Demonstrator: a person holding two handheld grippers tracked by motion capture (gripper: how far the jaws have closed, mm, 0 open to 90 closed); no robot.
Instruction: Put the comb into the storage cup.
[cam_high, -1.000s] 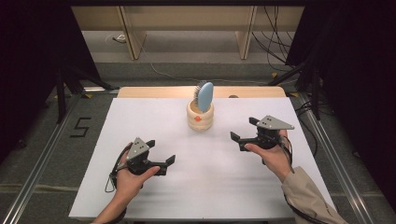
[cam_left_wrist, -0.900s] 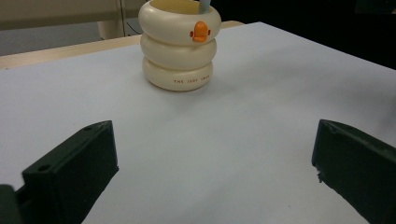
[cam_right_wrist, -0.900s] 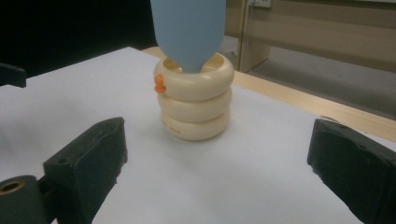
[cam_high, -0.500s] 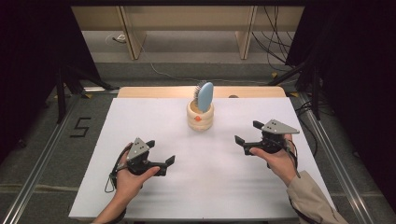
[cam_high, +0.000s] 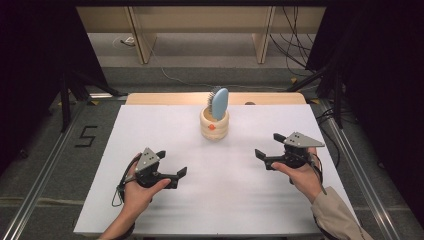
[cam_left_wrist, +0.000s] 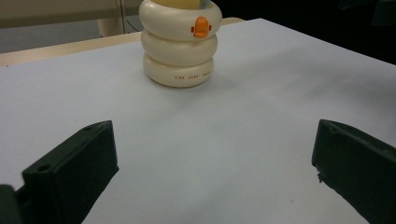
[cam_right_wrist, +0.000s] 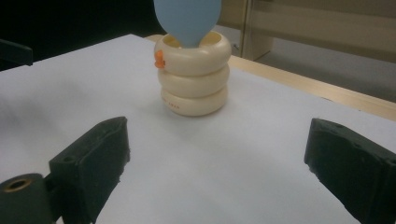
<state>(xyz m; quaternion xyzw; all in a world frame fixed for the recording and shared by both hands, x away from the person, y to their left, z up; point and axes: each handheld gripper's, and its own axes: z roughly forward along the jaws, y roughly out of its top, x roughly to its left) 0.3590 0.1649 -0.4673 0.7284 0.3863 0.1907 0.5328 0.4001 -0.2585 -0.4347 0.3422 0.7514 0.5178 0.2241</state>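
Note:
A cream ringed holder with an orange duck beak stands upright at the far middle of the white table. A light blue hairbrush stands in it, bristles facing away. In the left gripper view the holder is ahead and slightly left; in the right gripper view the holder sits ahead with the blue brush rising from it. My left gripper rests open at the near left, held by a hand. On the right, my right gripper is open and points toward the table's middle. Both are apart from the holder.
A wooden strip runs along the table's far edge. Beyond it stand wooden furniture legs and loose cables on the floor. A "5" mark lies on the floor at the left. Metal rails flank the table.
My right gripper has drawn back toward the right and the near edge, away from the holder. The left gripper has stayed in place.

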